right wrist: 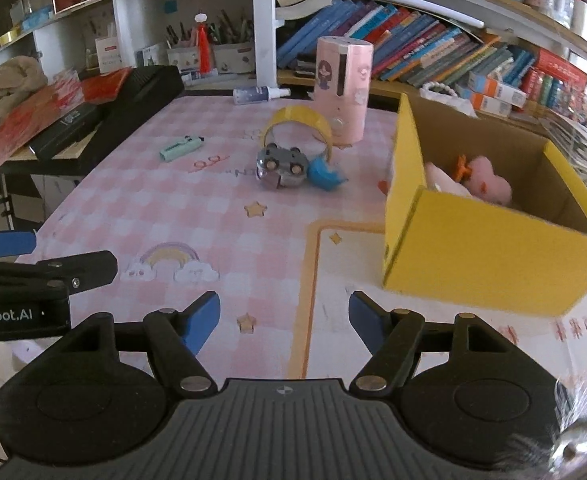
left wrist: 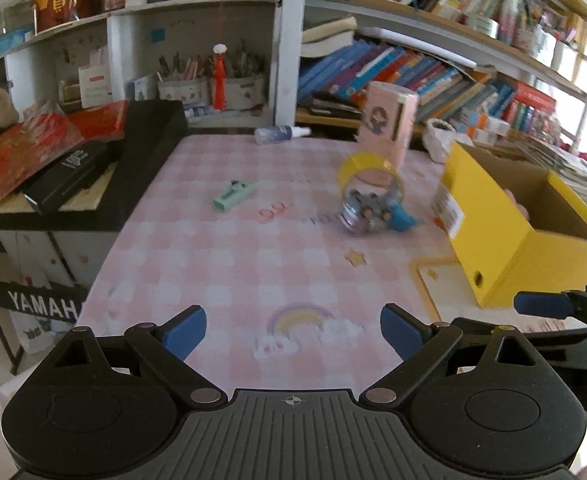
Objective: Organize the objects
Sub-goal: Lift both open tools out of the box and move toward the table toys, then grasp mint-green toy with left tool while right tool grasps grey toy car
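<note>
A yellow cardboard box (right wrist: 489,256) (left wrist: 505,248) stands open on the right of the pink checked table (right wrist: 213,216); a pink plush toy (right wrist: 487,184) lies inside it. At mid-table a grey toy car (right wrist: 281,166) (left wrist: 363,210) lies beside a blue toy (right wrist: 323,174) and a yellow tape roll (right wrist: 299,124) (left wrist: 367,170). A mint green marker (right wrist: 181,147) (left wrist: 233,195) lies left of them. A pink canister (right wrist: 343,88) (left wrist: 389,124) stands behind. My left gripper (left wrist: 293,334) and right gripper (right wrist: 284,320) are open and empty near the table's front.
A spray bottle (right wrist: 259,94) lies at the table's far edge. A black keyboard case (right wrist: 133,108) with red packets and a black box sits left. Bookshelves (right wrist: 433,52) and pen holders stand behind. The left gripper's finger (right wrist: 5,243) shows at the right view's left edge.
</note>
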A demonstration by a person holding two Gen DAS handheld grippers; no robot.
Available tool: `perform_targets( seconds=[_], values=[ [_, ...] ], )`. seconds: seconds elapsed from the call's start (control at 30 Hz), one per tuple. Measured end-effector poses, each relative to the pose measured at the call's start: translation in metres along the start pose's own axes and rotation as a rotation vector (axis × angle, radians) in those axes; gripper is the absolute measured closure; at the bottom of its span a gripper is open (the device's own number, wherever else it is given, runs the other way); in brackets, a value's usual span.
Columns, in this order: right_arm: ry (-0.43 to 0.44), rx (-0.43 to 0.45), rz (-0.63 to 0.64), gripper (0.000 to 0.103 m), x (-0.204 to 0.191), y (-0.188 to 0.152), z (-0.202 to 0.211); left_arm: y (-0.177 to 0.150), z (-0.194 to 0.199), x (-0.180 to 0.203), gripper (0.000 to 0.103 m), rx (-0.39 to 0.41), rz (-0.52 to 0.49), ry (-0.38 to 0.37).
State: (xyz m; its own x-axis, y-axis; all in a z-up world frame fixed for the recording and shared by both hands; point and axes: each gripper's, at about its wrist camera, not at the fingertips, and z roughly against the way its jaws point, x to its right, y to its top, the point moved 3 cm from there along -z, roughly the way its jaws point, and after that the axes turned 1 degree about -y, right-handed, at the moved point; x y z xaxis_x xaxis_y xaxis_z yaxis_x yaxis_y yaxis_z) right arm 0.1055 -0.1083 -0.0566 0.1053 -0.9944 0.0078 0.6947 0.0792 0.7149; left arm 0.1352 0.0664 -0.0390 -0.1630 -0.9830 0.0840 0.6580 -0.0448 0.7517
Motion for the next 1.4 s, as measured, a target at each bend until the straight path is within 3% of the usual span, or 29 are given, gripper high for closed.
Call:
perform_targets(
  seconds=[0.27,0.53,0.9,1.1,1.2,1.3,1.37,1.4],
  values=[
    [0.035,0.044,-0.009,0.033,0.004,0.056,-0.049,0.043,-0.049,-0.019,0.009,0.014,0.025,0.062],
    [0.007,0.049,0.006,0.033,0.007,0.095,-0.11,0.083,-0.114,-0.037,0.013,0.012,0.063,0.11],
    [0.015,0.018,0.117,0.034,0.0,0.112,-0.17,0.1,-0.213,-0.062,0.017,-0.084,0.015,0.18],
    [-0.004,-0.016,0.183,0.035,-0.003,0.114,-0.194,0.105,-0.241,-0.069,0.021,-0.109,0.005,0.19],
    [0.006,-0.04,0.185,0.035,-0.002,0.112,-0.202,0.107,-0.25,-0.068,0.028,-0.114,0.001,0.17],
    [0.011,-0.051,0.204,0.041,-0.002,0.11,-0.205,0.109,-0.249,-0.066,0.053,-0.114,-0.002,0.131],
    [0.018,-0.046,0.207,0.042,-0.002,0.109,-0.203,0.108,-0.246,-0.062,0.081,-0.115,-0.022,0.115],
    [0.022,-0.045,0.203,0.042,-0.001,0.108,-0.202,0.106,-0.242,-0.061,0.08,-0.121,-0.021,0.115]
  ],
)
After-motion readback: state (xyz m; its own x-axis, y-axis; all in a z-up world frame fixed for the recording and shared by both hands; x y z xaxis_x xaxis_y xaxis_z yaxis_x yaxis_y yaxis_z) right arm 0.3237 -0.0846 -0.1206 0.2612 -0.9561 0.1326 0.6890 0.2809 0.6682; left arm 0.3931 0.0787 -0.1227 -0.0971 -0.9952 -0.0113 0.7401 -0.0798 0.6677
